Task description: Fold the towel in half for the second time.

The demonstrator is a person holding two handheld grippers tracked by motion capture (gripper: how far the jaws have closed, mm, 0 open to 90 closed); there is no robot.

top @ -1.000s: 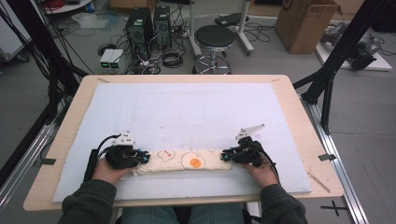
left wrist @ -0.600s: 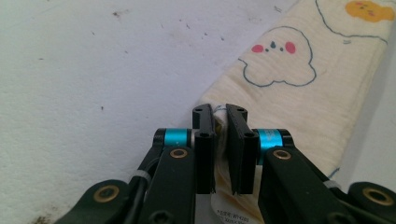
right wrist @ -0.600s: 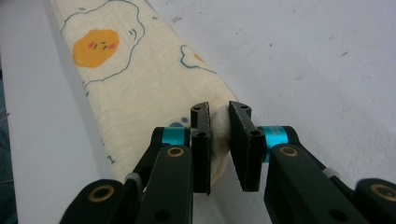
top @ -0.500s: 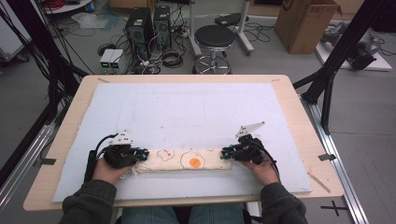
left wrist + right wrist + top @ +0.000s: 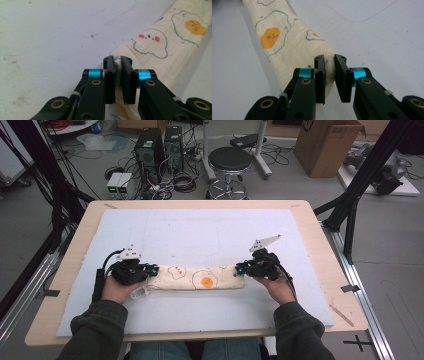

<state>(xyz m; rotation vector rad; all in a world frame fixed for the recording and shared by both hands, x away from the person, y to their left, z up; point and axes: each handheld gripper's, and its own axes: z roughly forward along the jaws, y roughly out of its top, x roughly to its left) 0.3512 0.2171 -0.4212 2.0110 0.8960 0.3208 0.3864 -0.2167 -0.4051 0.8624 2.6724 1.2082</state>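
A cream cloth (image 5: 200,277) printed with fried eggs is folded into a long strip and stretches left to right over the white mat (image 5: 200,235). My left gripper (image 5: 152,268) is shut on its left end. My right gripper (image 5: 239,268) is shut on its right end. In the left gripper view the jaws (image 5: 118,60) pinch the cloth's (image 5: 160,50) folded corner, and the strip runs off to the upper right. In the right gripper view the jaws (image 5: 329,60) grip the cloth (image 5: 287,42) at its end, and the strip runs to the upper left.
The mat covers most of a wooden table (image 5: 310,220). A thin wooden stick (image 5: 341,315) lies near the table's front right corner. Behind the table stand a stool (image 5: 230,160), computer towers (image 5: 160,145) and a cardboard box (image 5: 325,145) on the floor.
Both hands have moved away from the person and slightly up, carrying the cloth strip with them. It stays stretched between the two grippers.
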